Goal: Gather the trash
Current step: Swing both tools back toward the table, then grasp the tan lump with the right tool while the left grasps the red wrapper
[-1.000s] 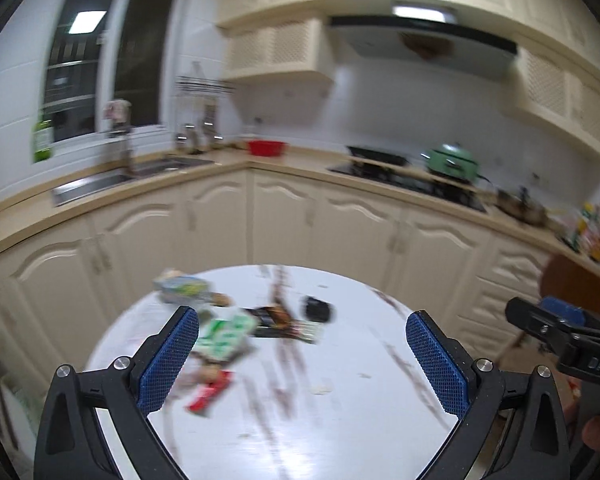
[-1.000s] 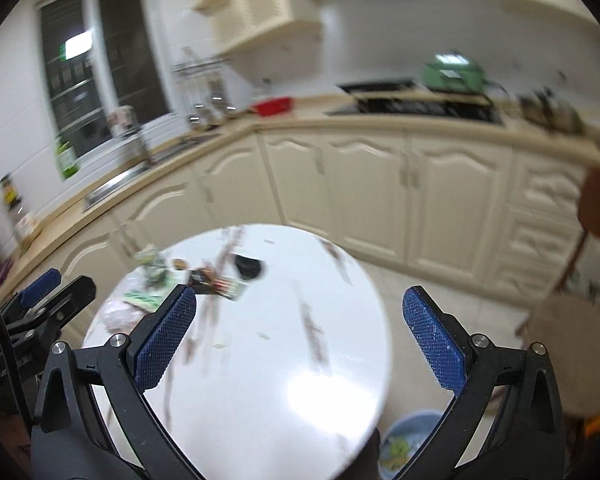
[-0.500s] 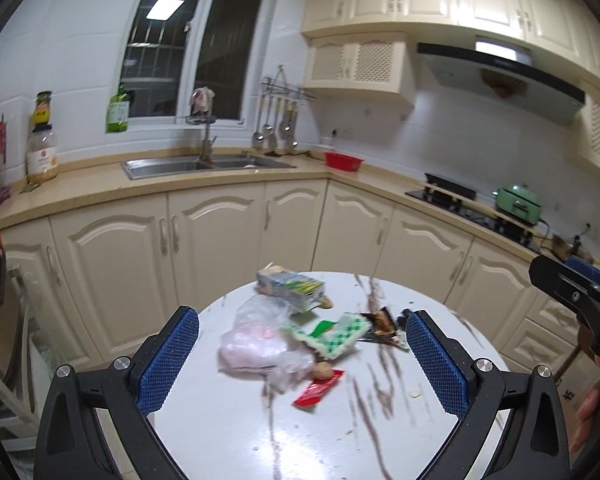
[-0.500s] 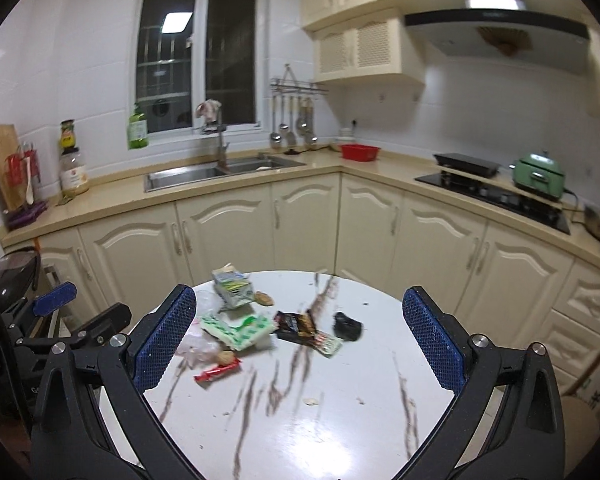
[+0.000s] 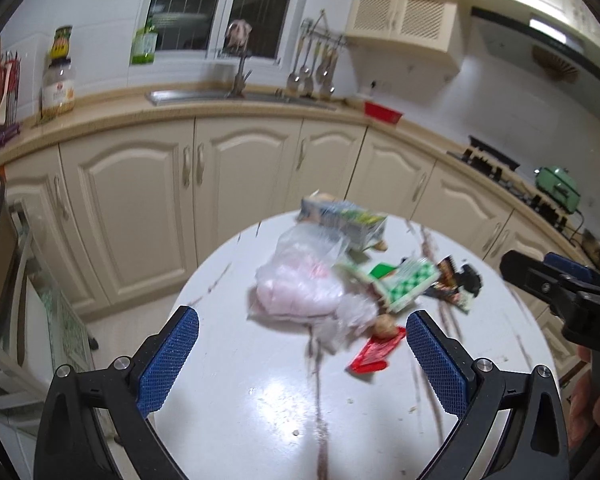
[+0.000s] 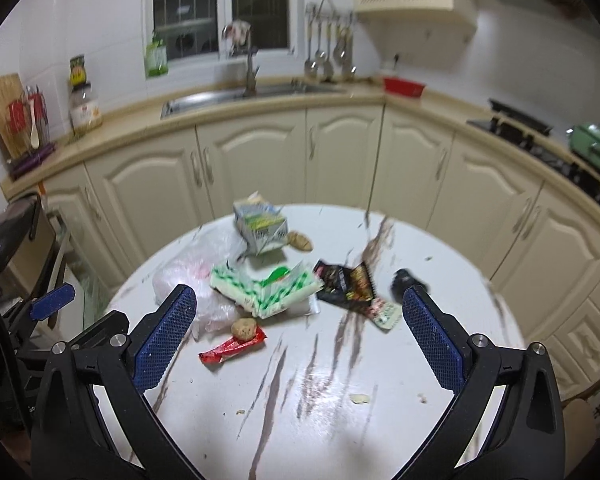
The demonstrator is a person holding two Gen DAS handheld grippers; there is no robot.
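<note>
**Kitchen, round bench: litter uncollected, both hand-held grippers spread and empty**

The setting is a kitchen with cream panelled cabinets, a steel sink under a dark window and a hob at the right. In front stands a round bench (image 6: 340,392) with a glossy white top streaked by brown veining.

The left hand-held gripper (image 5: 302,364) has its jaws spread wide; the blue pads (image 5: 168,360) are knurled, and nothing lies between them or touches them. The right hand-held gripper (image 6: 300,340) is likewise spread wide and empty, hovering over the bench short of the litter.

The trash lies clustered on the far half of the bench. A crumpled translucent plastic bag (image 5: 300,288) with pinkish contents sits at the left. Beside it is a flattened green-and-white checked packet (image 6: 268,286). Behind these stands a dented carton (image 6: 260,226), with a small brown lump (image 6: 300,241) just beside it. A red foil wrapper (image 6: 230,350) lies nearest, a second brown lump (image 6: 244,328) touching it. A torn black wrapper (image 6: 348,282) lies to the right, with a small dark object (image 6: 406,280) near it. Pale crumbs dot the near surface.
</note>
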